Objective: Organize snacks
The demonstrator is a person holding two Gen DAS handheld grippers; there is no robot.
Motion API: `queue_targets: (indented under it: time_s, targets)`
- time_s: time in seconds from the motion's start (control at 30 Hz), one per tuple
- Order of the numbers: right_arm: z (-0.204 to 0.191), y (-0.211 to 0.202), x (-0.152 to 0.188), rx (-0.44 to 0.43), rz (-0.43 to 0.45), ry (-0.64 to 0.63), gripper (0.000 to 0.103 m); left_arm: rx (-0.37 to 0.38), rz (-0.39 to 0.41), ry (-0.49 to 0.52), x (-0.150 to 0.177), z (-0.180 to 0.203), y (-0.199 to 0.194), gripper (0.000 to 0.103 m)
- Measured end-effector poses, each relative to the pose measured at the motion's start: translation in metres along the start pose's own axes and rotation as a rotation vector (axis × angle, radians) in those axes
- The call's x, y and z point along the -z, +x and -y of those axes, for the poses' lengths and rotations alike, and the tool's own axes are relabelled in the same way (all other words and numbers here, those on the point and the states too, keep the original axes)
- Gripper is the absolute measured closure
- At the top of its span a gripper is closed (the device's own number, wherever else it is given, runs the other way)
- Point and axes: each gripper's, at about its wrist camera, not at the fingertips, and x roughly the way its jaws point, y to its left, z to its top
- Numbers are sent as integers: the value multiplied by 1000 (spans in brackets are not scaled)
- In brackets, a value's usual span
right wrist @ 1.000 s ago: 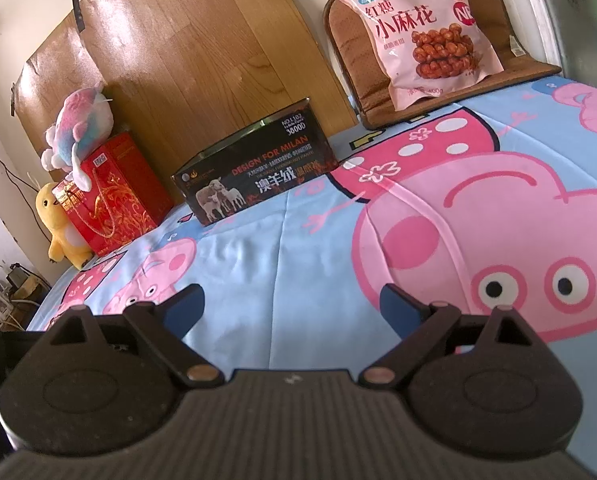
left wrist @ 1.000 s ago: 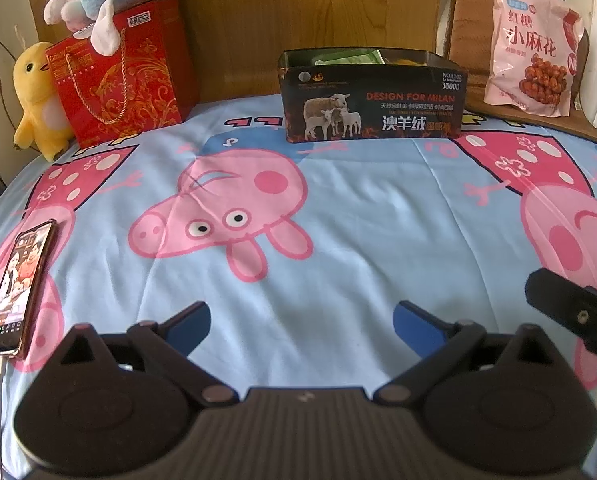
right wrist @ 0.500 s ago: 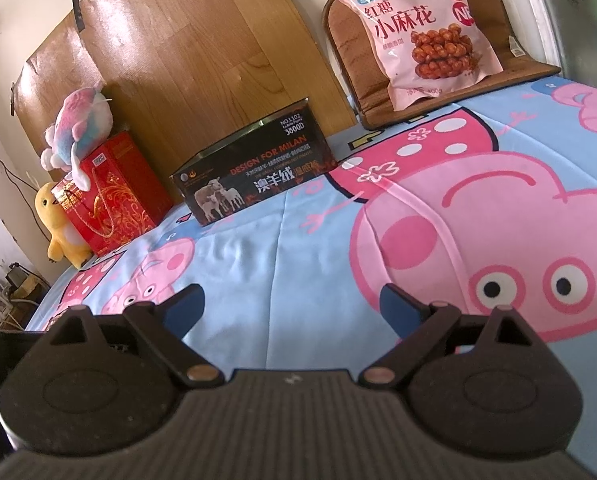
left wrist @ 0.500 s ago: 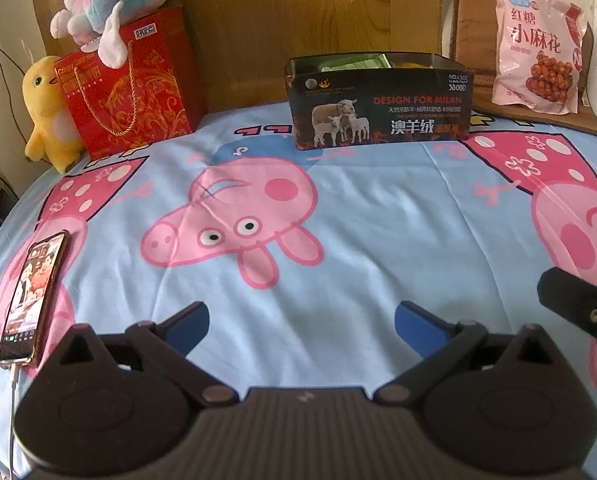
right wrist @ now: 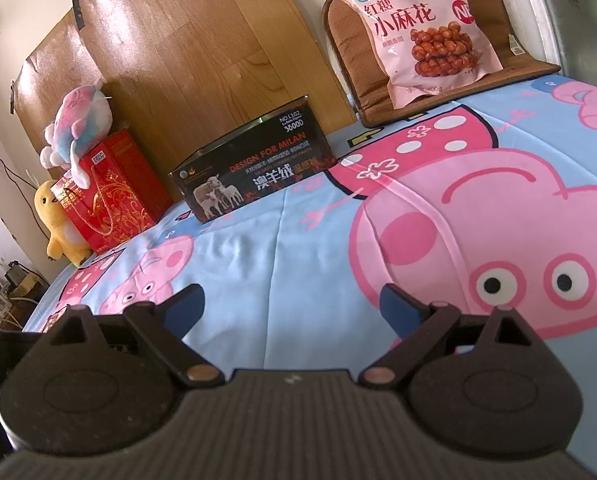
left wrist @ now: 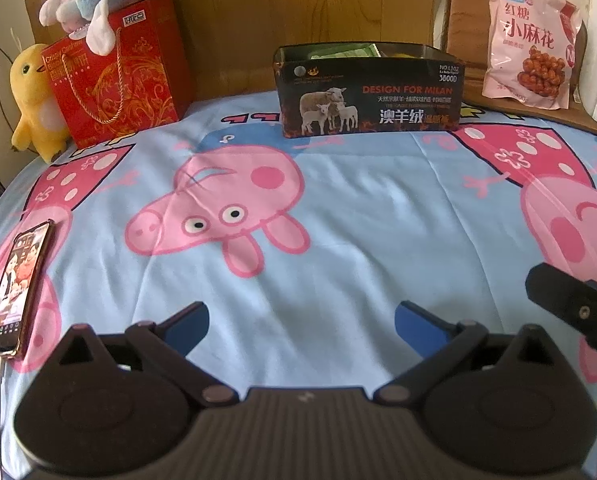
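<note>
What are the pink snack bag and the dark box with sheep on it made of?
Pink snack bag: looks like glossy plastic film, judging by its puffed, crinkled shape and light glare. Dark sheep box: probably printed cardboard with a slight sheen, thin straight walls, open top.

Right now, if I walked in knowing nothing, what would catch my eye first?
Probably the blue bedsheet covered in big pink cartoon pigs, spread under both open tongs. At its far edge stands a dark open box printed with sheep, against the wooden board. To its right a pink snack bag leans on a brown cushion; to its left sit a red gift bag and a yellow plush chick.
</note>
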Motion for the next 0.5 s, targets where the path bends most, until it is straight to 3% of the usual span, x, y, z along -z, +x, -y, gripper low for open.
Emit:
queue_targets:
  time_s: [0.5]
  targets:
    - [0, 1, 0, -3, 4, -13, 7, -8, -7, 4, -2, 1, 1, 0]
